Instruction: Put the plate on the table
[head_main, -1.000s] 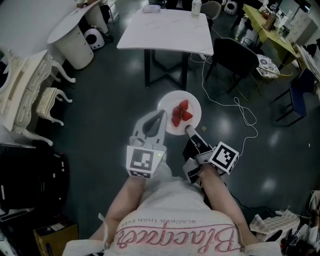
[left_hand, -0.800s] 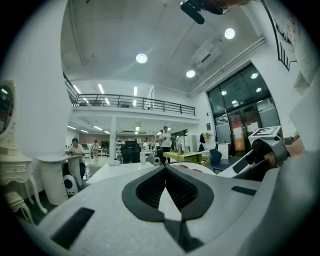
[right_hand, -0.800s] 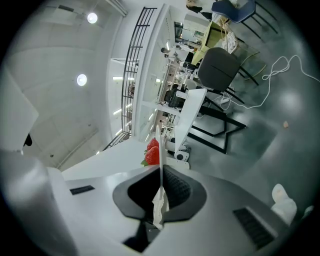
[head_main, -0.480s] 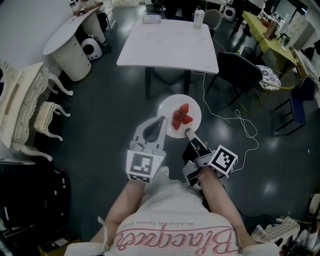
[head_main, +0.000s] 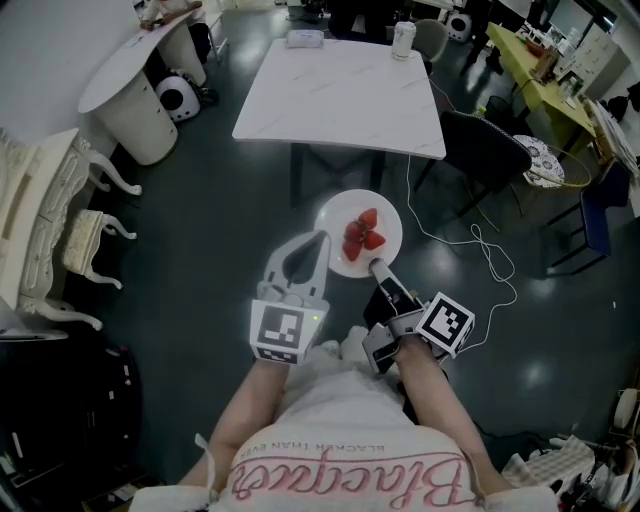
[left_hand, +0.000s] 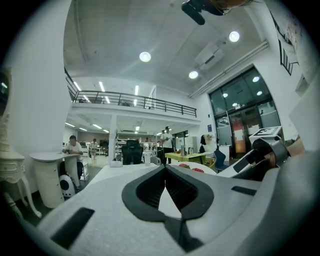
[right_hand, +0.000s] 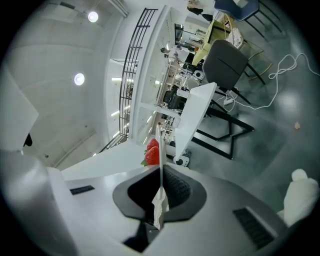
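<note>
In the head view a white plate (head_main: 385, 218) with a few strawberries (head_main: 362, 232) hangs above the dark floor, short of the white table (head_main: 340, 85). My right gripper (head_main: 377, 266) is shut on the plate's near rim. Its own view shows the rim (right_hand: 159, 150) edge-on between the jaws of the right gripper (right_hand: 160, 172), with the strawberries (right_hand: 152, 151) beyond. My left gripper (head_main: 322, 238) is shut and holds nothing, its tip beside the plate's left edge. From the left gripper (left_hand: 165, 169) I see the plate (left_hand: 207, 169) just to the right and the table (left_hand: 120, 171) ahead.
A black chair (head_main: 482, 140) stands right of the table, and a white cable (head_main: 485, 232) snakes over the floor below it. A can (head_main: 403, 40) and a small box (head_main: 303, 40) sit at the table's far edge. A round white table (head_main: 135, 70) and ornate white furniture (head_main: 40, 200) are at left.
The table has drawn slightly nearer and sits a little lower in the head view. Both grippers and the plate keep the same pose relative to each other.
</note>
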